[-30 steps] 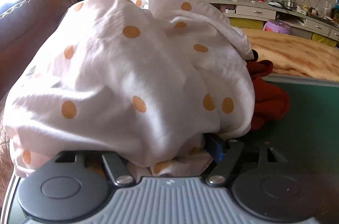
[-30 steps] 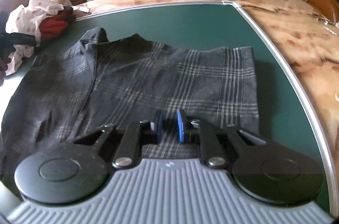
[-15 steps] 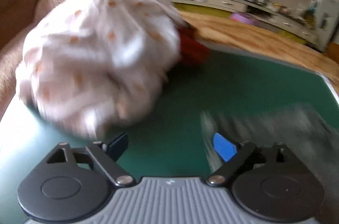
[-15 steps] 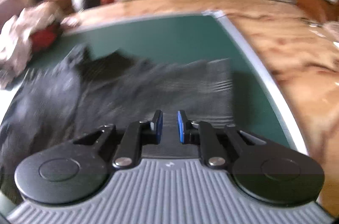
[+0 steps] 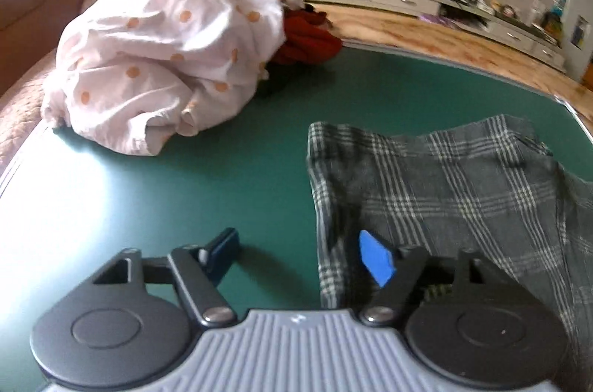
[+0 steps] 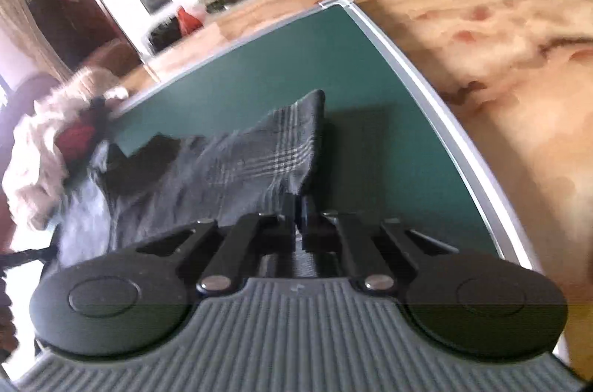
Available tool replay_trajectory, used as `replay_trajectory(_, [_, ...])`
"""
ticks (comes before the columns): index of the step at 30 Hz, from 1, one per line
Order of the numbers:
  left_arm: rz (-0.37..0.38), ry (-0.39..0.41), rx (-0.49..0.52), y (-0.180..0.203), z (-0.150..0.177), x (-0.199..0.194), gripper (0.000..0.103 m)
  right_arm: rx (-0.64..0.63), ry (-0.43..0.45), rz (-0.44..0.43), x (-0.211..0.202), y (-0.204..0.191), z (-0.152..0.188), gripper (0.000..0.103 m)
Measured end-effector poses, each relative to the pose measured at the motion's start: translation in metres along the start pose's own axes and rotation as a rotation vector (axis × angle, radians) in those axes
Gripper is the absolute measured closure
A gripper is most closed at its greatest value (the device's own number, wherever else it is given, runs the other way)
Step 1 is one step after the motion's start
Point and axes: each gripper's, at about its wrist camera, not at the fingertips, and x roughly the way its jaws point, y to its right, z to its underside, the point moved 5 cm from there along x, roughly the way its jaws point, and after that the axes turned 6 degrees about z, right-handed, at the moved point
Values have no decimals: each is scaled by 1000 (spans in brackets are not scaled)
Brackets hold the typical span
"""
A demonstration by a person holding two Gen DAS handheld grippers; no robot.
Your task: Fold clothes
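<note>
At far left we see a white polka-dot garment (image 5: 166, 58) heaped over red cloth (image 5: 307, 40). Our left gripper (image 5: 298, 260) hangs spread and empty at the grey plaid garment's (image 5: 444, 192) left edge on the green mat (image 5: 185, 192). Our right gripper (image 6: 298, 221) is clenched on a lifted plaid corner. Soft, light and limp, it wants edge or corner holds. Blur hides its far side.

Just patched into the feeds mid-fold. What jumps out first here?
The right gripper is shut on the grey plaid garment, lifting one edge off the green mat. The left gripper hangs open at that garment's near corner. Behind it, a crumpled white spotted cloth sits heaped at the mat's far left, over something red.
</note>
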Motion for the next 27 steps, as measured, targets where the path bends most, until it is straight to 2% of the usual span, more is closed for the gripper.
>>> replay_trajectory(5, [-34, 30, 1, 3, -8, 6, 30, -34, 39, 84, 16, -10, -17, 98])
replay_trajectory(8, [-49, 36, 31, 3, -13, 8, 23, -62, 56, 163, 22, -20, -17, 97])
replay_trajectory(11, [-45, 32, 66, 3, -11, 1, 27, -152, 46, 255, 19, -34, -11, 88])
replay_trajectory(13, [-20, 17, 76, 3, -7, -10, 28, -192, 50, 266, 6, -41, -6, 83])
replay_trajectory(14, [1, 22, 96, 8, -2, -23, 26, -202, 62, 244, -6, -43, -3, 81])
replay_trajectory(16, [50, 39, 142, 20, 14, -48, 21, -187, 70, 138, -33, -46, 9, 81])
replay_trajectory(20, [204, 42, 247, 46, 52, -80, 16, -214, -22, -166, -76, -71, 59, 81])
replay_trajectory(21, [232, 37, 275, 52, 62, -85, 16, -251, -40, -190, -82, -80, 72, 81])
replay_trajectory(23, [206, -5, 323, 59, 77, -81, 16, -342, -57, -162, -85, -93, 94, 81])
replay_trajectory(25, [198, -59, 309, 56, 86, -71, 16, -379, -92, -83, -76, -93, 106, 85])
replay_trajectory(26, [206, -59, 283, 53, 87, -70, 12, -376, -86, -68, -75, -90, 108, 90])
replay_trajectory(27, [205, -63, 268, 50, 87, -69, 9, -367, -78, -66, -75, -87, 109, 91])
